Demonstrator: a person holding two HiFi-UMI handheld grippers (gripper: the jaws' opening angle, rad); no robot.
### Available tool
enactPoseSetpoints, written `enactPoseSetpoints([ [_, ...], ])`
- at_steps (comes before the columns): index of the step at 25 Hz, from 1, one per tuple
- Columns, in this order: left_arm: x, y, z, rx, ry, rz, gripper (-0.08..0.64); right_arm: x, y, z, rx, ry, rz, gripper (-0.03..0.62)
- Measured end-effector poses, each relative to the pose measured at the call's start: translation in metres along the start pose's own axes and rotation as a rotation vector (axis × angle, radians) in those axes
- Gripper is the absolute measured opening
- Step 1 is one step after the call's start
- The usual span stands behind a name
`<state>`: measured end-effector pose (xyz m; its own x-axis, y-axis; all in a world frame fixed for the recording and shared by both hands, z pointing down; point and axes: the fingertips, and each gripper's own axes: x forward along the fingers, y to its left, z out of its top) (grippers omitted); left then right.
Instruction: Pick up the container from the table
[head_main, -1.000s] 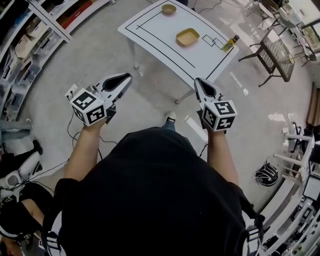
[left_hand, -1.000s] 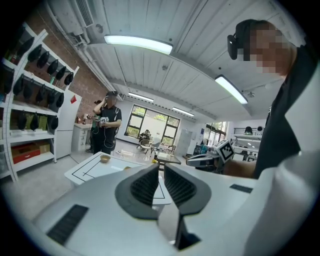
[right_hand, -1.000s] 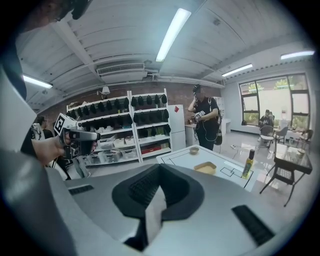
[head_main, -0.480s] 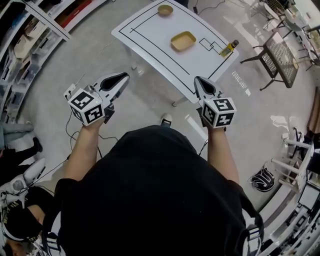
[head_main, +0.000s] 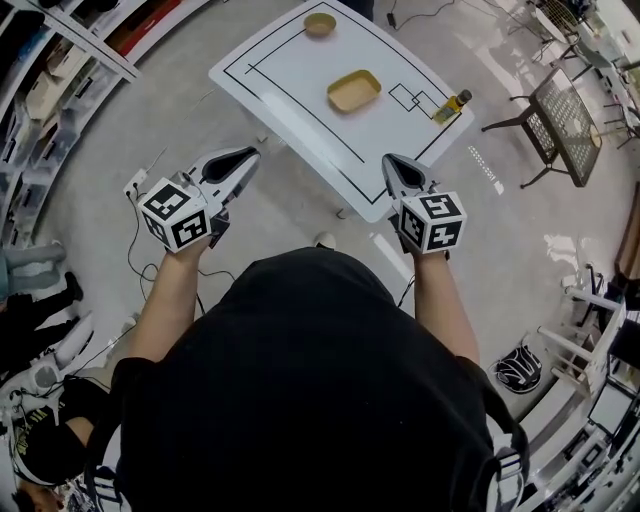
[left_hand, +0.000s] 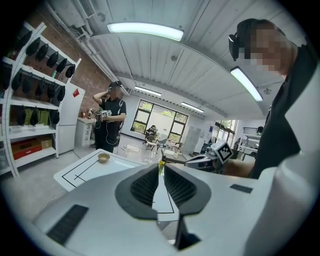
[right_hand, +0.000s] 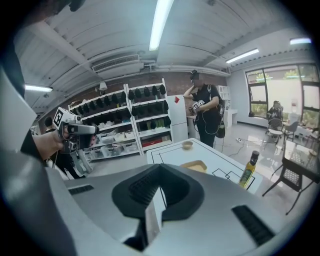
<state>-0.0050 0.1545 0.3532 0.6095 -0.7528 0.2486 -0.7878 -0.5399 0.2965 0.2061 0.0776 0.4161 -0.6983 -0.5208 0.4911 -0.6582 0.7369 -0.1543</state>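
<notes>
Yellow container (head_main: 354, 91) at table (head_main: 290, 75) centre
We hold left gripper (head_main: 247, 160) and right gripper (head_main: 392, 165) empty, jaws together, by its near edge

A black shirt (head_main: 310, 390) is worn, lower centre. The left gripper (head_main: 253, 153) and right gripper (head_main: 389, 160) are cased white, capped by marker cubes (head_main: 175, 215).

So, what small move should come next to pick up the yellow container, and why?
Probably advance the right gripper toward the yellow container. It lies in the middle of the table, well ahead of both grippers, and the right one looks nearer than the left gripper. Both are shut and empty.
</notes>
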Motion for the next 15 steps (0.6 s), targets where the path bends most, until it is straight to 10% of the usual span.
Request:
enactPoseSetpoints([
  [15,0.073,0.014,0.009,-0.031,0.012,0.023,0.04,0.038,-0.067,0.001,-0.011,0.055,0.057,0.005],
])
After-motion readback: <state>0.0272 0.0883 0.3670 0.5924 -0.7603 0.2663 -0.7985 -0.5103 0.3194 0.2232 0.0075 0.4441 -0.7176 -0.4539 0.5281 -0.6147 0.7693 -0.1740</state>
